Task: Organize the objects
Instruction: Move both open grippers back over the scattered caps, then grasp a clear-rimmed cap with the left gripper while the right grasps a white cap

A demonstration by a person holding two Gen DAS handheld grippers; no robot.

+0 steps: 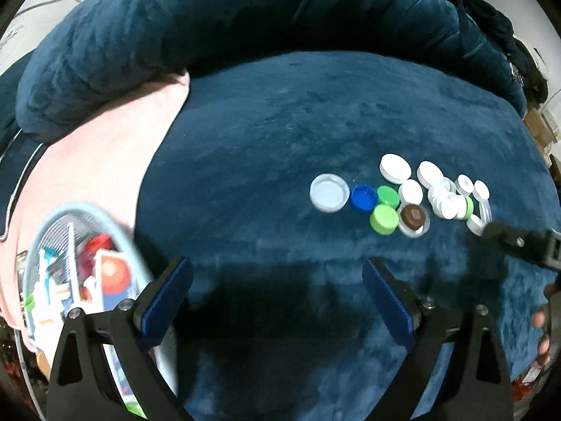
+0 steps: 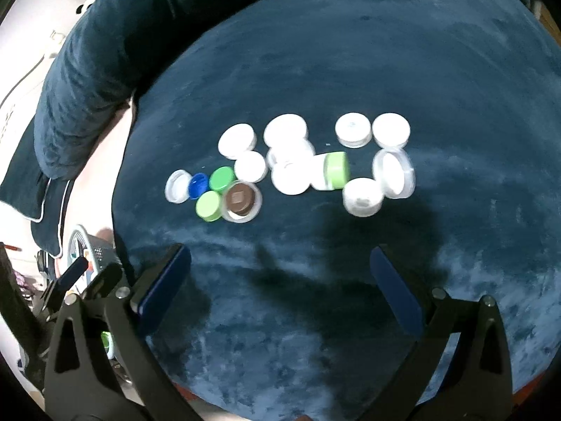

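Note:
A cluster of bottle caps and small jars lies on a dark blue plush surface [image 1: 280, 133]. It holds a clear lid [image 1: 329, 192], a blue cap [image 1: 363, 197], two green caps [image 1: 384, 219], a brown-filled clear jar [image 1: 415, 218] and several white caps [image 1: 395, 167]. In the right wrist view I see the same blue cap [image 2: 198, 185], brown jar [image 2: 241, 200], a green-and-white jar on its side [image 2: 332, 170] and white caps [image 2: 361, 197]. My left gripper [image 1: 277, 280] is open and empty, short of the caps. My right gripper [image 2: 280, 273] is open and empty, just short of the cluster; its tip shows in the left wrist view [image 1: 515, 242].
A light blue mesh basket [image 1: 87, 217] with packets and small items sits at the left on a pink cloth [image 1: 105, 147]. A dark blue plush cushion [image 1: 210, 24] rises behind the surface. The basket's edge also shows in the right wrist view [image 2: 82, 242].

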